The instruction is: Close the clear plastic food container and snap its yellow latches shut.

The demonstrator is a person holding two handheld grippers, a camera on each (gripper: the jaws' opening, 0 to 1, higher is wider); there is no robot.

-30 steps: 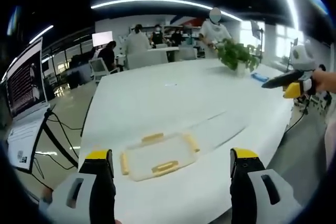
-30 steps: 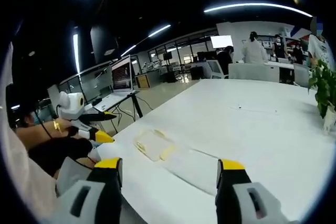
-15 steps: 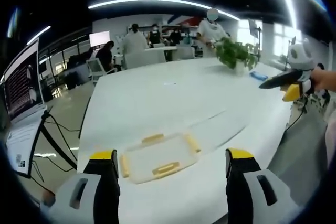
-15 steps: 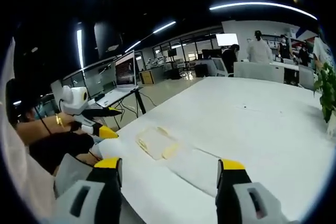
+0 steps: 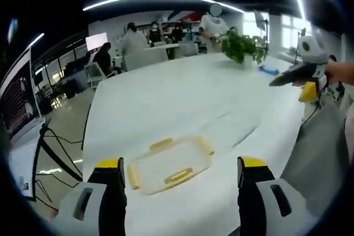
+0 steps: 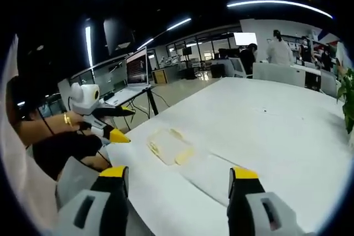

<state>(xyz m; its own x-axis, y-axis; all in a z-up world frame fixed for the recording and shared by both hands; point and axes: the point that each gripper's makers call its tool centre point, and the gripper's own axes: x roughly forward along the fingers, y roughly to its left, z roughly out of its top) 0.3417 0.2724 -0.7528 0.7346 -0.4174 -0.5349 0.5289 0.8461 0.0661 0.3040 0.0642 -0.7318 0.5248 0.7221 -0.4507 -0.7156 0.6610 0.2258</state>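
Note:
A clear plastic container (image 5: pixel 168 164) with yellow latches (image 5: pixel 179 175) lies on the white table (image 5: pixel 182 98), just ahead of my left gripper (image 5: pixel 180 172), whose jaws stand open and empty. In the right gripper view the same container (image 6: pixel 168 146) rests near the table's left edge, well ahead of my open, empty right gripper (image 6: pixel 177 181). The right gripper (image 5: pixel 301 78) appears at the far right of the left gripper view, held by a hand. The left gripper (image 6: pixel 102 117) shows at the left of the right gripper view, close to the container.
A potted plant (image 5: pixel 242 47) stands at the far end of the table, with a small blue item (image 5: pixel 267 70) beside it. People sit and stand at desks (image 5: pixel 155 53) beyond. A laptop (image 6: pixel 133 75) is on a stand left of the table. A faint crease (image 5: pixel 238 128) runs across the tabletop.
The left gripper view has tilted down and drawn slightly nearer the container. In the right gripper view the left gripper has edged toward the container. The container itself has not moved.

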